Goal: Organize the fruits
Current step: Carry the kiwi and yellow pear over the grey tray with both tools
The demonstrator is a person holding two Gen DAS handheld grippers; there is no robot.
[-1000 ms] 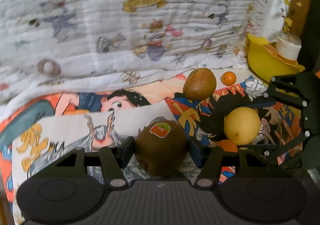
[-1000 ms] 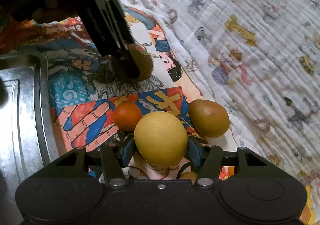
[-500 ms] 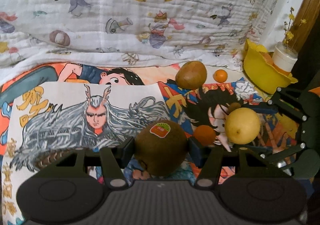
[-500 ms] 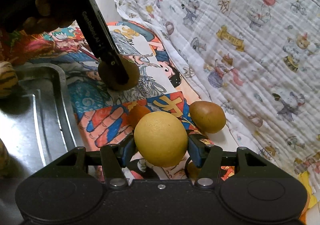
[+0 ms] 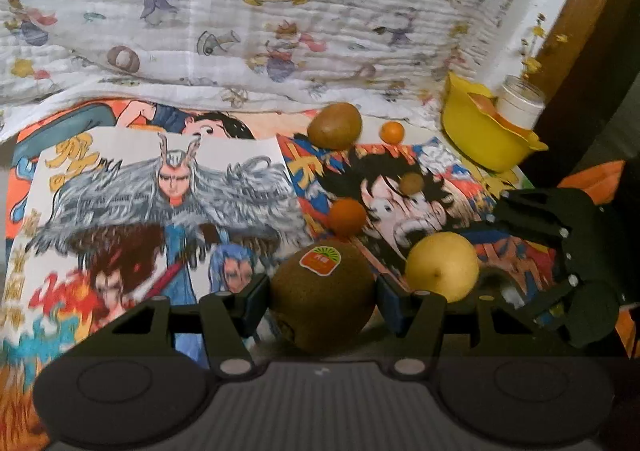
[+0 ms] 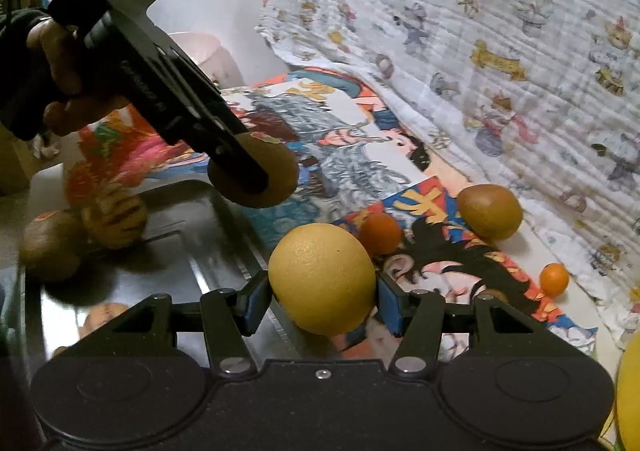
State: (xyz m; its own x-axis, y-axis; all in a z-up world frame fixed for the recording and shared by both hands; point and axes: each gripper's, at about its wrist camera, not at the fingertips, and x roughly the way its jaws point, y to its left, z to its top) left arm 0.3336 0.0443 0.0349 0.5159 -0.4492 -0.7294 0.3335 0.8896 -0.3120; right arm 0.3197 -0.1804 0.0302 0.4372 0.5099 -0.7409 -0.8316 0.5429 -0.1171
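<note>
Kiwi (image 5: 323, 293) sits clamped between the left gripper (image 5: 322, 301) pads, sticker side up, held in the air above the printed comic cloth (image 5: 168, 211). Yellow pear (image 6: 322, 278) is clamped the same way in the right gripper (image 6: 322, 301), hovering at the near edge of the metal tray (image 6: 192, 263).

Handling, my read:
- Kiwi: light, fuzzy skin, so decent friction. Flesh is soft, so too much squeeze would bruise it. Pads are across the widest part, which looks right.
- Pear: heavier, smoother, firm. Rounded sides could let it roll out of the pads if tilted. Grip is across its middle, fruit bulging above and below the pads.

Containers:
- Metal tray: holds a brown kiwi with a sticker (image 6: 50, 247) at far left and a striped orange-yellow fruit (image 6: 114, 219) next to it. Blurred; can't tell if they touch. Most of the tray floor is bare and shiny, so round fruit may roll on release.
- Yellow bowl (image 5: 480, 135) at the far right of the cloth: something orange inside, unclear what. White jar (image 5: 520, 103) stands just behind it.

Loose on the cloth: another kiwi (image 5: 335, 125), small orange (image 5: 392, 131), tangerine (image 5: 347, 215) and a small brown round fruit (image 5: 411, 183).

Judgement: both fruits are headed for the tray; set them low before opening.
</note>
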